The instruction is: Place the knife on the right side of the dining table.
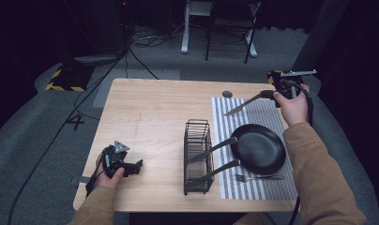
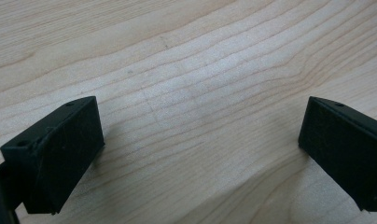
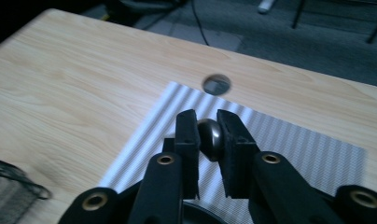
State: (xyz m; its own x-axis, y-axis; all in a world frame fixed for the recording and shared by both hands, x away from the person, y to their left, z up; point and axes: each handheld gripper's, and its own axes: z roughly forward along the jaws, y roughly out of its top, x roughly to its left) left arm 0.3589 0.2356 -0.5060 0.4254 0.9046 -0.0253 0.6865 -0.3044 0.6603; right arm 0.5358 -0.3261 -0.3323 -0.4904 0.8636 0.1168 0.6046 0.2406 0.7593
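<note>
My right gripper is raised over the far right of the table, above a grey striped mat. It is shut on the handle of a table knife, whose blade points left and slightly down. In the right gripper view the rounded metal handle end sits pinched between the two black pads of the right gripper. At the table's near left corner my left gripper lies low. Its jaws stand wide apart over bare wood in the left gripper view, with nothing between them.
A black wire rack stands mid-table with two utensil handles poking out to the right. A black frying pan and a fork lie on the mat. A round cable hole sits near the far edge.
</note>
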